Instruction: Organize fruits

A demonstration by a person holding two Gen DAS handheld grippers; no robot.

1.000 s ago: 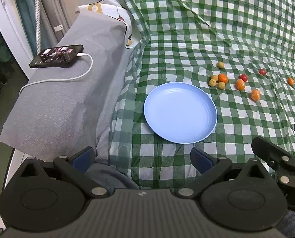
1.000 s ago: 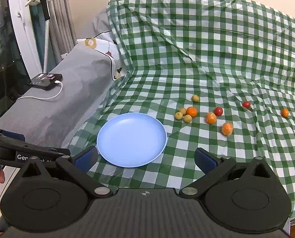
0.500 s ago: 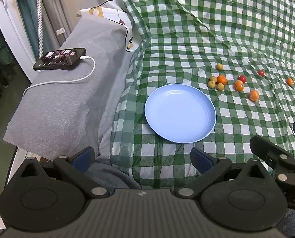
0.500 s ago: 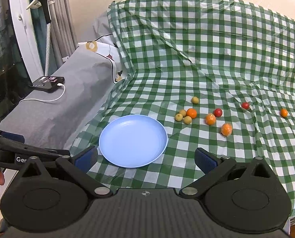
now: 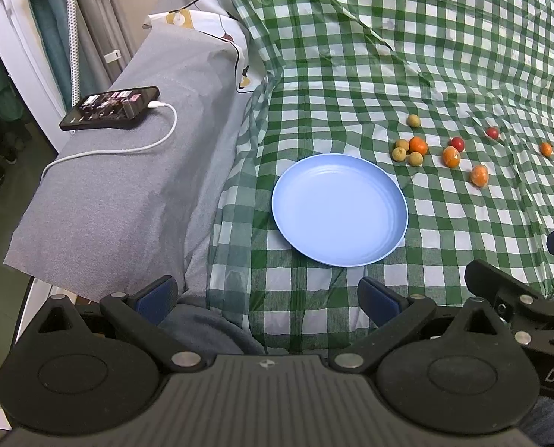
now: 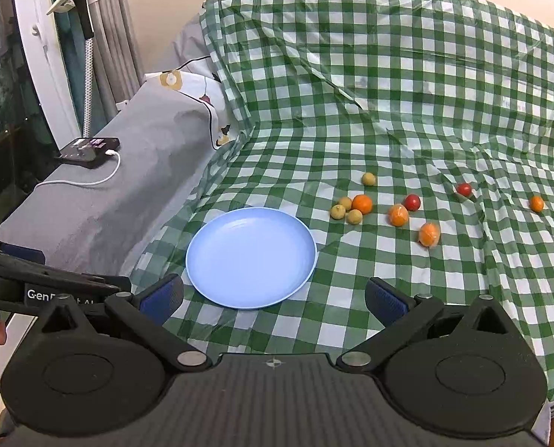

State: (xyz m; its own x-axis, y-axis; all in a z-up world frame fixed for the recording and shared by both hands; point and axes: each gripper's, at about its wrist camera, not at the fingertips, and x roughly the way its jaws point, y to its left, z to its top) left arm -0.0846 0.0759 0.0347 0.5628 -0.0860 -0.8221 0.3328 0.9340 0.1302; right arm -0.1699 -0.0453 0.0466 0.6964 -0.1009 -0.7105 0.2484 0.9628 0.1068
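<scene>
An empty light blue plate [image 5: 339, 209] [image 6: 251, 257] lies on the green checked cloth. Beyond it to the right lie several small fruits: a cluster of yellow-green ones with an orange one [image 5: 418, 145] [image 6: 362, 203], two wrapped orange ones [image 6: 398, 215] [image 6: 429, 234], two red ones [image 6: 412, 202] [image 6: 463, 189] and a far orange one [image 6: 536, 203]. My left gripper [image 5: 267, 298] is open and empty, held short of the plate. My right gripper [image 6: 273, 300] is open and empty, near the plate's front edge.
A grey-covered bed edge with a black phone [image 5: 110, 108] on a white charging cable [image 5: 128, 147] lies to the left. A patterned pillow [image 6: 198, 89] sits behind it. The cloth [image 6: 389, 93] rises in folds at the back. Curtains stand far left.
Both views have pulled back and risen slightly, so the plate and fruits sit a little farther off. Both grippers stay open; nothing on the cloth has moved.
</scene>
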